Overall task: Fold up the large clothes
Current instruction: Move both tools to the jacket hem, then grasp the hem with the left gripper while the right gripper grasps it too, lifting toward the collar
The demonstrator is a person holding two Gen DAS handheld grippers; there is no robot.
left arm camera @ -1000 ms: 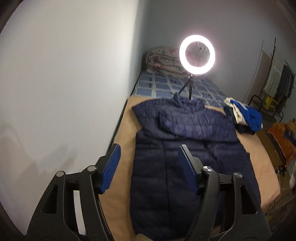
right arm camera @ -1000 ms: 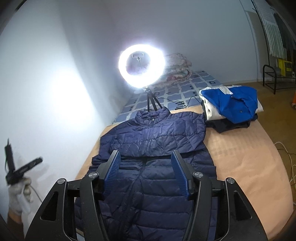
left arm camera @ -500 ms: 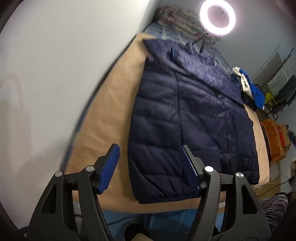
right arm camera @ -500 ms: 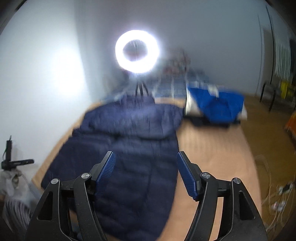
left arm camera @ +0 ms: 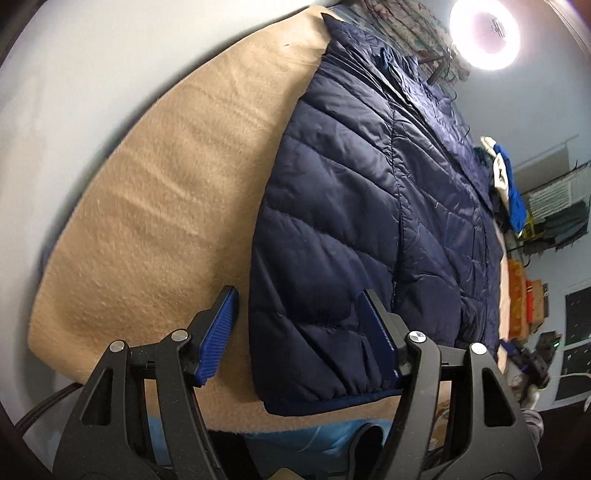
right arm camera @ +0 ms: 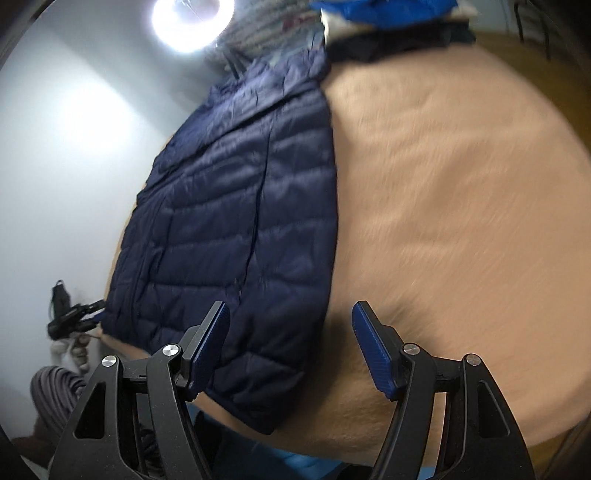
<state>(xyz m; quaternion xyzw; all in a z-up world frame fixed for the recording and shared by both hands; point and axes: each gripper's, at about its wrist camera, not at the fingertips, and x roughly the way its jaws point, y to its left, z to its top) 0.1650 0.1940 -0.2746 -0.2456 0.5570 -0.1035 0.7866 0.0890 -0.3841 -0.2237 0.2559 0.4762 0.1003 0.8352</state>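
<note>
**Both grippers at the jacket hem, jaws open**

Left wrist view: the left gripper point(left arm camera: 297, 332) stands open and empty over the hem corner of the navy quilted jacket point(left arm camera: 369, 206), at the near edge of the tan blanket point(left arm camera: 147, 206). The jacket's long axis runs away towards the ring light point(left arm camera: 484, 33).

Right wrist view: the right gripper point(right arm camera: 290, 345), its jaws just widened and nothing between them, straddles the opposite hem corner point(right arm camera: 266, 417). The jacket lies flat, puffy, sleeves folded in.

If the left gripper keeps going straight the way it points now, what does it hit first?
Most likely the navy puffer jacket, near its hem corner. The left gripper, jaws open and empty, straddles the jacket's side edge, with the tan blanket under the outer finger. Depth is unclear, so treat that as an estimate.
</note>
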